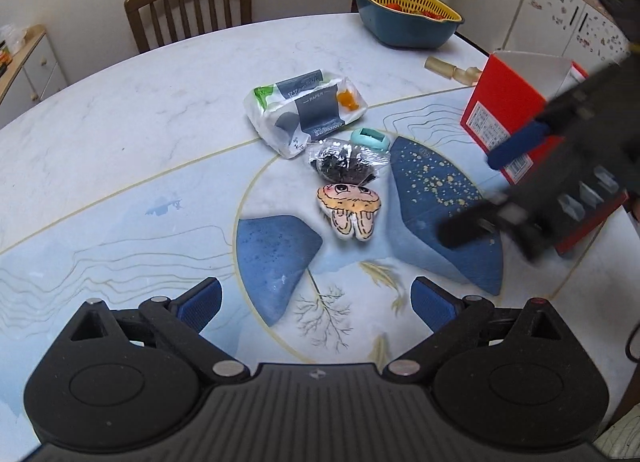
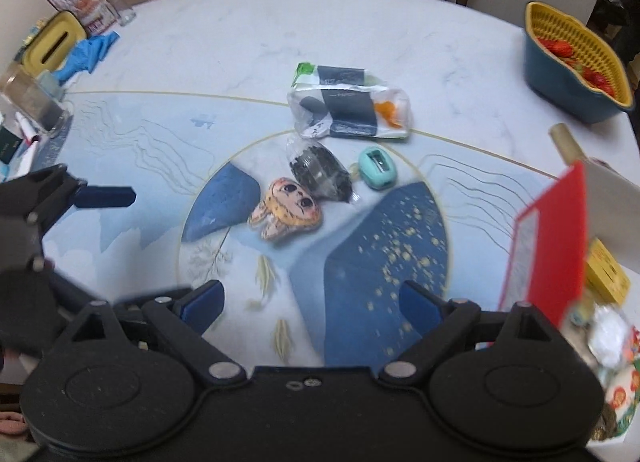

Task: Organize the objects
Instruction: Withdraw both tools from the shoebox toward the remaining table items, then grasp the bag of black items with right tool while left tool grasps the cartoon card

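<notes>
A tissue pack [image 1: 306, 110] [image 2: 350, 108], a clear bag of dark bits [image 1: 346, 161] [image 2: 320, 172], a teal sharpener [image 1: 370, 139] [image 2: 378, 168] and a cartoon-face plush [image 1: 352, 209] [image 2: 286, 214] lie together mid-table. A red open box [image 1: 508, 102] [image 2: 548, 246] stands at the right, with things inside it. My left gripper [image 1: 316, 302] is open and empty, short of the plush. My right gripper [image 2: 310, 304] is open and empty, also short of the items; it shows blurred in the left wrist view [image 1: 476, 194] beside the box.
A blue and yellow colander basket [image 1: 408, 18] [image 2: 576, 66] with red fruit stands at the far table edge. A beige roll [image 1: 452, 70] lies behind the box. Wooden chair [image 1: 188, 6] beyond the table. A yellow tissue box [image 2: 56, 44], blue cloth [image 2: 88, 56] and clear container [image 2: 32, 102] sit at the left.
</notes>
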{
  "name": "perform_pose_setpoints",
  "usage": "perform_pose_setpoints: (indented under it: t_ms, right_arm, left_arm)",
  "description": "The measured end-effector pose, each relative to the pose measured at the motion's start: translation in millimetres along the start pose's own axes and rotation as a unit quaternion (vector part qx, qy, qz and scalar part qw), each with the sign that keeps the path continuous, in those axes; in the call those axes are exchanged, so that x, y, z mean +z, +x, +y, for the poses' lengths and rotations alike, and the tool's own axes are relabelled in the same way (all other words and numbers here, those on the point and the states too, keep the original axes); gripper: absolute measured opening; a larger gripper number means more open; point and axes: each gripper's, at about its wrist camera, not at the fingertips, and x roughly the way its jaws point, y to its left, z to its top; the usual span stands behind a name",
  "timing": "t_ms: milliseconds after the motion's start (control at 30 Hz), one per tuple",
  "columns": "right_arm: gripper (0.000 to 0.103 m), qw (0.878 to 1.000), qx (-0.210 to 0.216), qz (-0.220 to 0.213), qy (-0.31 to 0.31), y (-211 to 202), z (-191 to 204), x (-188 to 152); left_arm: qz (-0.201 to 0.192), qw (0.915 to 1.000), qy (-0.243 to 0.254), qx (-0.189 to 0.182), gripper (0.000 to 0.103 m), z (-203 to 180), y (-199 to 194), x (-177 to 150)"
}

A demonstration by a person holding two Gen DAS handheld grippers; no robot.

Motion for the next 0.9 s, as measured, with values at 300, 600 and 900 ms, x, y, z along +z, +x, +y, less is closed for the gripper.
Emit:
perform_pose_setpoints:
  t_ms: [300,600,900]
  right_arm:
    - [0.093,0.998,-0.007,0.047,0.043,48,2,59]
    - [0.089,0.994,-0.011,0.093,0.056,87,14,94]
    - [0.074,0.992,-0.016,0.113,0.057,100,15,106]
  left_arm:
    - [-0.01,0.9996,0.025,0.0,0.101,-5,21,4]
    - [-0.036,0.9992,0.017,0.001,0.101,-15,43,15]
    - [-0.054,0.9985,-0.004,0.005,0.099,-21,62,25]
